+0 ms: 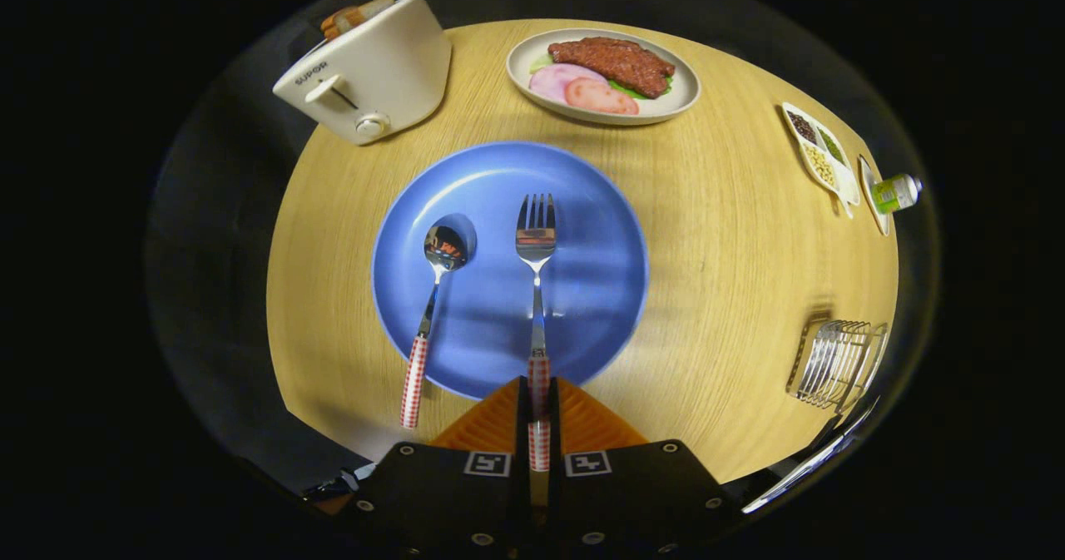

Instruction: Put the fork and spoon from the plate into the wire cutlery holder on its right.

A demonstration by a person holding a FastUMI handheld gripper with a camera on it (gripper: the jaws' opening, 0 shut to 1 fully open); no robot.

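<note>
Orange fingers [539,414] clenched on the checked handle of the fork [537,244], long axis straight ahead over the blue plate [599,294]; spoon [433,294] just left, parallel; wire cutlery holder [836,364] well apart at lower right of the frame, so probably carrying rightward next

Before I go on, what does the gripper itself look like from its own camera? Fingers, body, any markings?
The gripper has two orange, ribbed, wedge-shaped fingers with black inner pads. Behind them sit two black plates with small round screws, each carrying a square black-and-white tag marker near the inner edge. No cables are visible from this view.
</note>
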